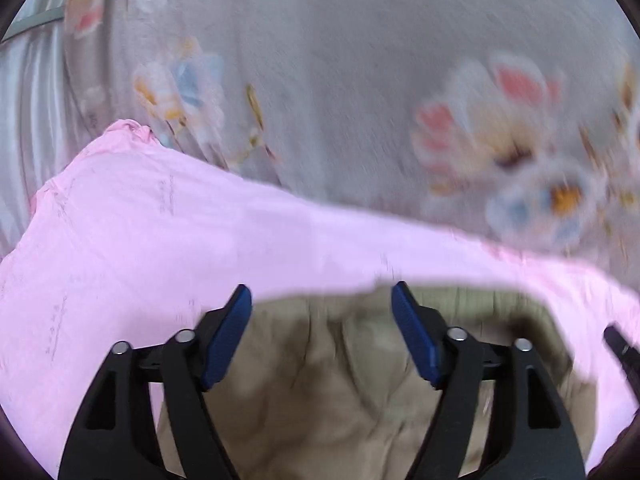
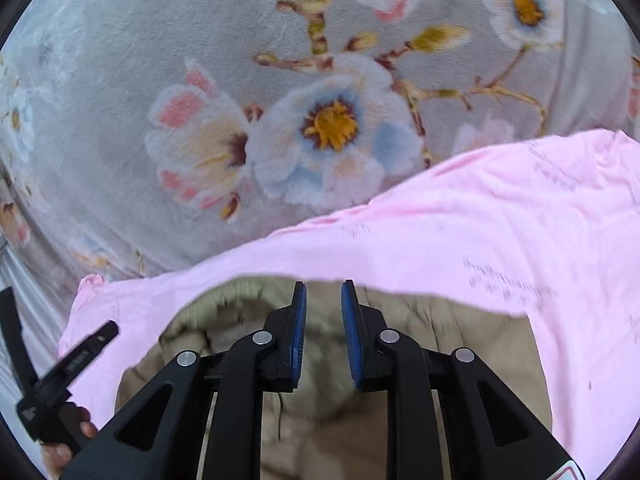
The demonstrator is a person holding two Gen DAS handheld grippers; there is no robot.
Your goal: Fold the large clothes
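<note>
A large pink garment (image 1: 160,232) (image 2: 480,216) lies spread on a grey flowered blanket (image 1: 340,60) (image 2: 100,80). A crumpled beige cloth (image 1: 320,380) (image 2: 320,420) sits nearest me, bordered by pink on three sides; which lies on top I cannot tell. My left gripper (image 1: 321,287) hovers above the beige cloth at the pink edge, jaws wide open and empty. My right gripper (image 2: 324,283) hangs over the same edge, its blue pads (image 2: 298,332) a narrow gap apart with nothing pinched. The left gripper (image 2: 68,360) and a hand (image 2: 76,428) show in the right wrist view.
The flowered blanket stretches far beyond the pink garment. A pale striped surface (image 1: 32,100) (image 2: 12,276) runs along the left side past the blanket's edge. The right gripper's black tip (image 1: 624,352) pokes in at the right of the left wrist view.
</note>
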